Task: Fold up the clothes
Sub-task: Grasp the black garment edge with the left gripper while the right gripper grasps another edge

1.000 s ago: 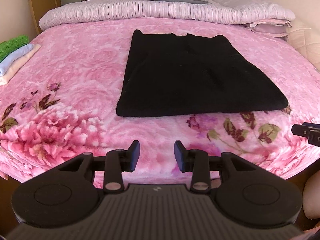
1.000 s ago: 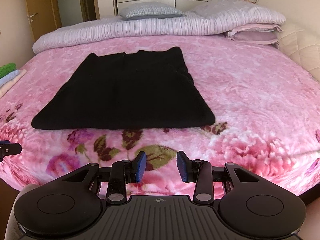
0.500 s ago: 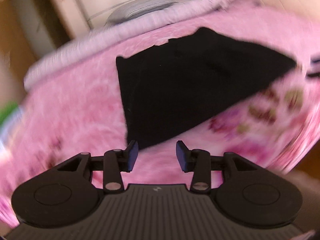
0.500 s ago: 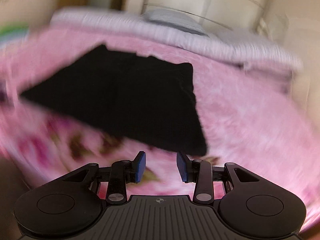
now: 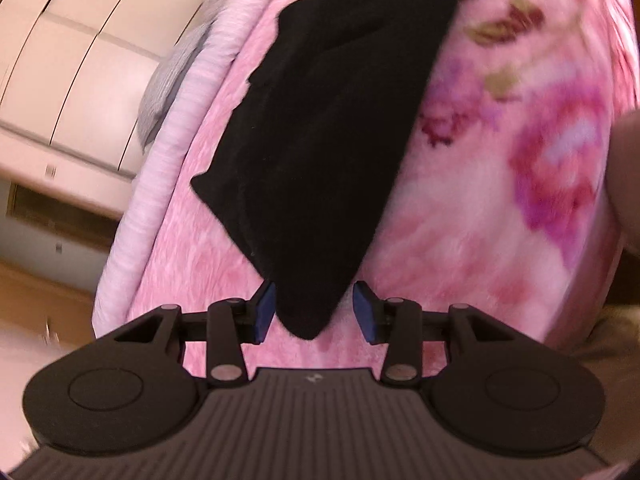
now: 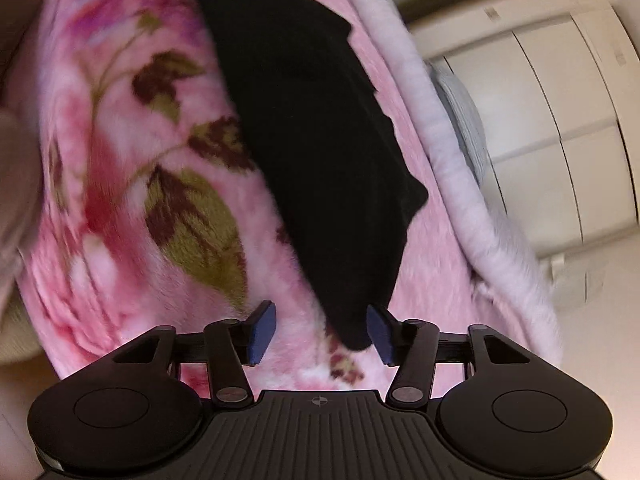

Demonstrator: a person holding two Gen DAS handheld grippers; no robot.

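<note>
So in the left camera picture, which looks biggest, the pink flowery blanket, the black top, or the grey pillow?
Largest to smallest, as they look in the left wrist view:
1. pink flowery blanket
2. black top, which sits close to the camera, so it looks extra big
3. grey pillow, mostly hidden and far away, so its real size is unsure

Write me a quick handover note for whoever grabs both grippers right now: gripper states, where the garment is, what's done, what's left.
Left gripper: open, a near corner of the black garment sits between its fingers, not clamped.
Right gripper: open, the other near corner lies in its gap, close against the right-hand finger, not clamped.
The garment lies flat on the pink floral blanket, already folded into a rough rectangle.
Done: both grippers lined up on the near corners.
Left: close on both corners, probably lift and carry them toward the far edge to make the next fold, then smooth it.
</note>
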